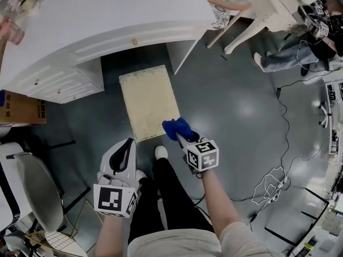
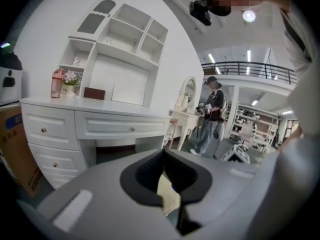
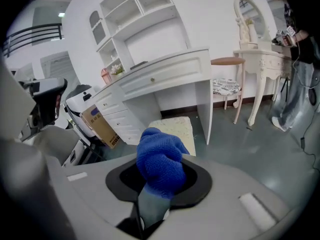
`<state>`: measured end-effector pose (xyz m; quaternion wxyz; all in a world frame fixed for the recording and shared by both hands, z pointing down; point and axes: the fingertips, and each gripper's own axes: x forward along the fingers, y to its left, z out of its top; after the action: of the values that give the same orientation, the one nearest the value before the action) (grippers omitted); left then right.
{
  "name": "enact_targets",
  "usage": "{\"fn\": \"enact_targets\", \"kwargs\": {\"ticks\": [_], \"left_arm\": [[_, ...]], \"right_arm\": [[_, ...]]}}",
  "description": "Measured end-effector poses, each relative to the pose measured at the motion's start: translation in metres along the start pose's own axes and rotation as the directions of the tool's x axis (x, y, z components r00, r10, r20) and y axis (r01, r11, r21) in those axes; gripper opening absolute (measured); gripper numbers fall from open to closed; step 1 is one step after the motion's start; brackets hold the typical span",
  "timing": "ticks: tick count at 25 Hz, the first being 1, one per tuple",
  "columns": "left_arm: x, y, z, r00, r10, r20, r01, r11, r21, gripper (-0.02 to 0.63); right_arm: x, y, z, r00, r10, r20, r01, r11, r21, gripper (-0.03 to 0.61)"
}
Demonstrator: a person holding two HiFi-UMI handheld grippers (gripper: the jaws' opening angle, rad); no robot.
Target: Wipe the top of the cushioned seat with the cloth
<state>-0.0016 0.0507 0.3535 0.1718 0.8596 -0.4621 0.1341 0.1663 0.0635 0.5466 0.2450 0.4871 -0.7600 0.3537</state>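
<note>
The cushioned seat [image 1: 149, 107] is a cream rectangular pad, standing on the grey floor just in front of the white desk. My right gripper [image 1: 181, 135] is shut on a bunched blue cloth [image 1: 176, 127], which hangs over the seat's near right corner. In the right gripper view the cloth [image 3: 160, 164] bulges up from between the jaws of the right gripper [image 3: 156, 186], with the seat [image 3: 175, 126] beyond it. My left gripper [image 1: 123, 153] is held back from the seat's near edge, shut and with nothing in it. In the left gripper view only a sliver of the seat [image 2: 168, 196] shows past the left gripper [image 2: 167, 184].
A white desk [image 1: 107, 20] with drawers spans the far side, with the seat partly under its kneehole. A cardboard box [image 1: 19, 108] and a grey chair [image 1: 32, 186] stand at the left. Cables [image 1: 273, 181] trail over the floor at right. Another person [image 1: 300, 42] stands by a white vanity table [image 1: 257, 9].
</note>
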Motion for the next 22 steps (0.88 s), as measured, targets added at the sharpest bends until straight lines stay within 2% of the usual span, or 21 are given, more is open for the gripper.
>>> {"fn": "enact_targets", "kwargs": {"ticks": [11,22], "left_arm": [[-0.05,-0.005,0.077,0.998,0.0,0.062,-0.003,0.999,0.048,0.0],[-0.09,-0.03,0.143,0.989,-0.052,0.135,0.036,0.993,0.116,0.0]], "right_arm": [[-0.109,0.066,0.092,0.989,0.004,0.149,0.003,0.999,-0.048,0.103],[-0.21,0.13,0.166,0.95,0.032,0.31,0.018,0.987,-0.16,0.104]]}}
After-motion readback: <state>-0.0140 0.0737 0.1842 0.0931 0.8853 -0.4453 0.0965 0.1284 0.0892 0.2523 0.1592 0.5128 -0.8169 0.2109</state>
